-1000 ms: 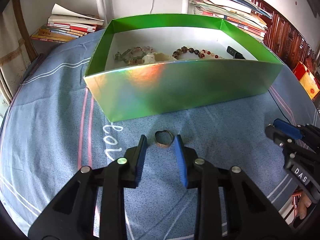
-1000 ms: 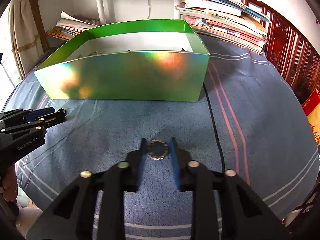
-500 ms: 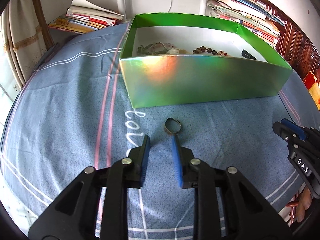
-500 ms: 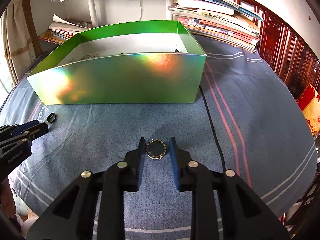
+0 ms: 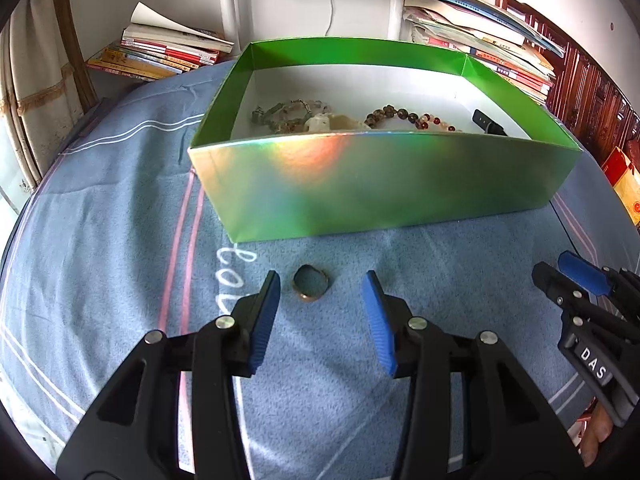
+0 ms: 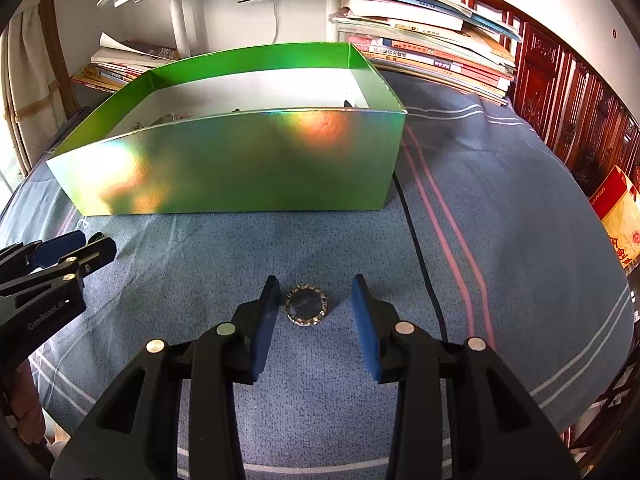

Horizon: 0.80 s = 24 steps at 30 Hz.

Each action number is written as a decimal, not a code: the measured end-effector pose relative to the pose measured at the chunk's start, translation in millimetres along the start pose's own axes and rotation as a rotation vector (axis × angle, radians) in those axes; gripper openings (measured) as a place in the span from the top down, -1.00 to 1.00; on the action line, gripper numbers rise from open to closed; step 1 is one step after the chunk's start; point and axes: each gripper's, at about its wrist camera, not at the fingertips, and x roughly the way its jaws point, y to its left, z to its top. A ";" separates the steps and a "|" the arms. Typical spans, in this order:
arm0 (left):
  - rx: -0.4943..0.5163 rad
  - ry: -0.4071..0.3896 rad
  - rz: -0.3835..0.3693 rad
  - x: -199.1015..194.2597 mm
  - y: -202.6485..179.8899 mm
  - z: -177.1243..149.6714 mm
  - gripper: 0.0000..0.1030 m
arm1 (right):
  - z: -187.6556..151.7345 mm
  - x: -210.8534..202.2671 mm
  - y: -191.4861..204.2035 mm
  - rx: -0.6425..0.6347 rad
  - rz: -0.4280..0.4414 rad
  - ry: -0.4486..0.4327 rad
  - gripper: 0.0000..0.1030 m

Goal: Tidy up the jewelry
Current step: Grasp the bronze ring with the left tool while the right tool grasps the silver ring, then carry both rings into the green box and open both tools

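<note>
The left tongs (image 5: 324,292) stand apart, jaws just widened, over the blue cloth (image 5: 100,240) on the tabletop. A plain ring (image 5: 310,286) lies flat between them, nearer the left pad and touching neither. At 12 o'clock from it sits the green box (image 5: 384,184), with bead bracelets (image 5: 408,118) inside. The right tongs (image 6: 314,300) also stand apart, jaws just widened, around a scalloped ring (image 6: 307,305) that lies on the cloth clear of both pads. A black cable (image 6: 420,264) runs past at its 3 o'clock. Stacked books (image 6: 432,60) lie behind the box.
</note>
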 end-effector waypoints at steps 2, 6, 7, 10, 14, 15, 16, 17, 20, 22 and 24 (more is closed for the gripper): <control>0.004 -0.005 -0.002 0.9 -1.8 0.0 0.45 | -0.6 -0.5 0.5 -0.006 0.009 -0.003 0.30; 0.006 -0.001 -0.005 -0.3 -2.8 -0.7 0.63 | -1.7 -2.6 5.9 -0.026 0.031 -0.004 0.57; 0.005 0.000 -0.004 -0.6 -2.4 -0.9 0.63 | -2.0 -2.6 6.4 -0.027 0.034 -0.004 0.57; 0.004 0.002 -0.003 -2.2 -0.7 -2.4 0.63 | -2.4 -2.1 6.2 -0.024 0.039 -0.005 0.57; -0.004 0.002 -0.007 -5.8 4.2 -5.1 0.63 | -2.6 -3.6 5.9 -0.018 0.054 -0.001 0.59; -0.005 0.000 -0.005 -7.6 5.3 -5.7 0.63 | -1.8 -5.7 6.2 -0.019 0.054 -0.007 0.59; -0.005 -0.005 -0.003 -10.0 6.2 -5.8 0.63 | -1.0 -8.3 6.6 -0.019 0.054 -0.015 0.59; -0.005 -0.013 0.001 -13.5 7.0 -5.8 0.63 | 0.4 -12.2 7.0 -0.018 0.058 -0.025 0.59; -0.002 -0.037 0.003 -25.2 8.6 -4.7 0.63 | 5.3 -23.7 8.8 -0.022 0.070 -0.056 0.59; -0.002 -0.053 0.007 -32.1 9.7 -2.8 0.63 | 9.7 -30.2 9.9 -0.023 0.076 -0.073 0.59; -0.002 -0.073 0.016 -39.9 10.9 -0.4 0.63 | 14.8 -34.8 10.3 -0.023 0.080 -0.087 0.59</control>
